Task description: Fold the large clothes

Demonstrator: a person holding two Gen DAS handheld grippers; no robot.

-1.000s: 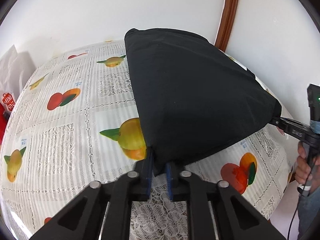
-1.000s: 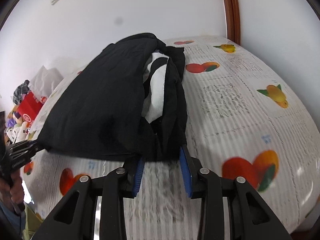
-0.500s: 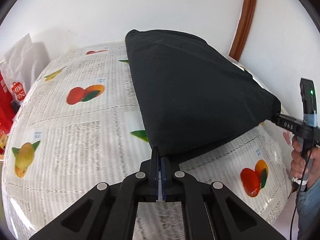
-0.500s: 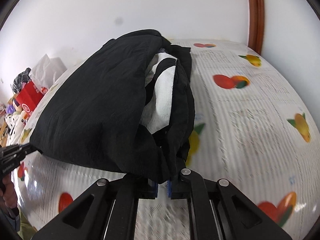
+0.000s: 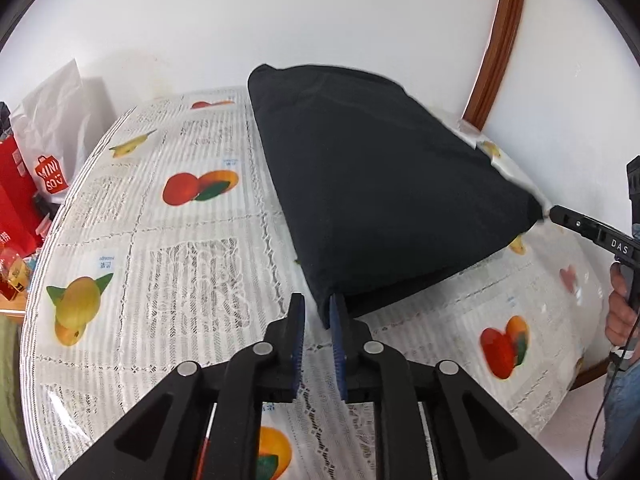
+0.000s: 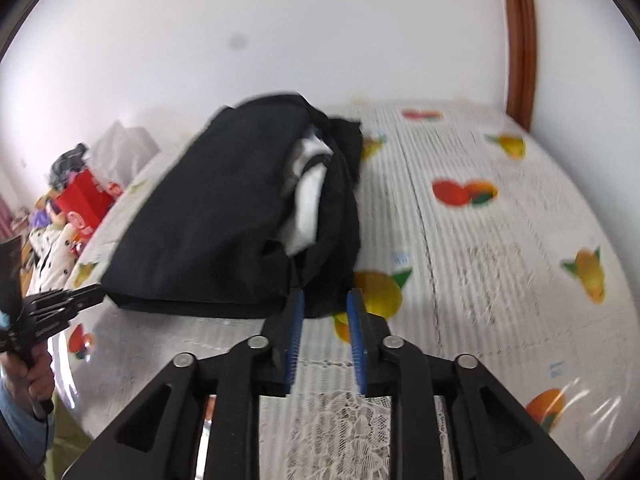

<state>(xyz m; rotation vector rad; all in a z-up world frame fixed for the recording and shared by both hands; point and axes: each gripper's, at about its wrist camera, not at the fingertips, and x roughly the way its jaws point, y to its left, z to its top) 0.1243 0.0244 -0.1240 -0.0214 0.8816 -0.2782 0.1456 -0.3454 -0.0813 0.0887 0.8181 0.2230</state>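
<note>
Both grippers (image 5: 317, 312) (image 6: 322, 308) parted beside folded black garment (image 5: 380, 192)

Fruit-print cloth, shopping bags, bare walls

A lace tablecloth (image 5: 192, 264) printed with oranges and pears covers the surface under and ahead of the jaws. Left of the jaws stand a red Miniso bag (image 5: 24, 196) and a white bag (image 5: 60, 120). Beyond, white wall (image 5: 280, 12) and brown trim (image 5: 500, 40).

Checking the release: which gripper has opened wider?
The right gripper; its blue pads stand further apart than the left gripper's, beside the black garment.
</note>
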